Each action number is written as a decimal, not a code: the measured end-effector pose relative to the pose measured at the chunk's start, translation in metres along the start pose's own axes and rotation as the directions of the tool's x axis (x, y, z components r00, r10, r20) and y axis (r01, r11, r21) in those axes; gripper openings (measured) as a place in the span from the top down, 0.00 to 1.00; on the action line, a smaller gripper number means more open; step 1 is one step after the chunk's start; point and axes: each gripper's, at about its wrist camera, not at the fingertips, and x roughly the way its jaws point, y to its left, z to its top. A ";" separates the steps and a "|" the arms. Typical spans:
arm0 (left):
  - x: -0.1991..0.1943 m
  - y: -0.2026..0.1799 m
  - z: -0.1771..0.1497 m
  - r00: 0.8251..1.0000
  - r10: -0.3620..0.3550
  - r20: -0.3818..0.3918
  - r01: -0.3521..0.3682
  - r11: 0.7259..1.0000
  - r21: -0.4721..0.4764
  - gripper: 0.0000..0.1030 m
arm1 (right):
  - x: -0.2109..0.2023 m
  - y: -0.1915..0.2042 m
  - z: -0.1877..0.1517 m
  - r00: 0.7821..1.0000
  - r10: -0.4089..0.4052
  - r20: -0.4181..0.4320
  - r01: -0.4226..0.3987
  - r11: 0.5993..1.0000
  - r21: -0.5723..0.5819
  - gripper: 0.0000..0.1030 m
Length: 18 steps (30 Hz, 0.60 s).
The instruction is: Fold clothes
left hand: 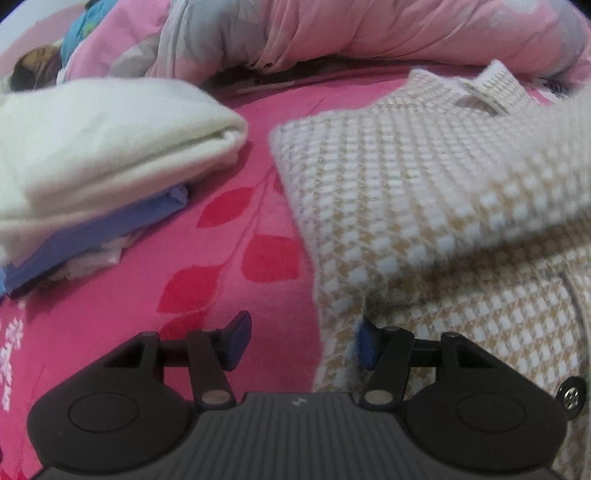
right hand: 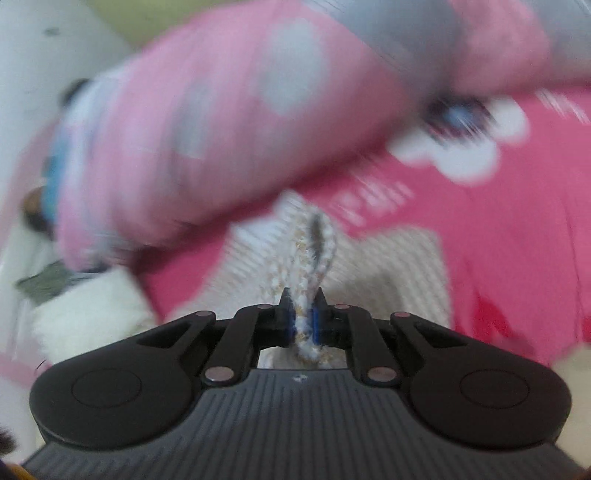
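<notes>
We are working on a checked beige-and-white knit jacket point(left hand: 424, 192), spread on the pink bedsheet point(left hand: 240, 258) ahead and to the right of our left gripper point(left hand: 301, 341). Its collar lies at the far end, and a fold of it, perhaps a sleeve, crosses the body just ahead of that gripper. The left jaws stand parted with nothing clamped; the right-hand pad touches or sits just at the jacket's near edge, the other over bare sheet, placed, we judge, to take that edge.

Our right gripper point(right hand: 303, 325) is clenched on a pinch of the same checked jacket point(right hand: 314, 251), the cloth rising in a loop beyond the pads, likely so a flap can be carried over for a fold. That view is badly smeared, so we cannot say which part is pinched.

To the left of the left gripper, well apart, sits a stack of folded clothes point(left hand: 92, 166), cream on top, blue beneath. Beyond everything lies a bunched pink quilt point(left hand: 332, 33). A metal snap button point(left hand: 571, 396) shows at the right margin, the jacket cut off there.
</notes>
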 end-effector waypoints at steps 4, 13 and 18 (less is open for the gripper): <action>-0.002 0.000 0.002 1.000 -0.001 -0.008 0.001 1.000 0.006 0.43 | 0.008 0.009 0.013 0.998 0.054 0.035 -0.052 0.998 -0.042 0.93; -0.002 -0.007 0.000 1.000 0.022 0.005 -0.022 0.996 0.084 0.43 | 0.036 -0.077 -0.031 0.997 -0.044 -0.060 0.046 0.998 0.037 0.93; -0.003 -0.006 0.001 1.000 0.024 0.001 -0.024 0.995 0.096 0.43 | 0.046 -0.096 -0.043 0.997 -0.026 -0.066 0.031 0.997 0.077 0.93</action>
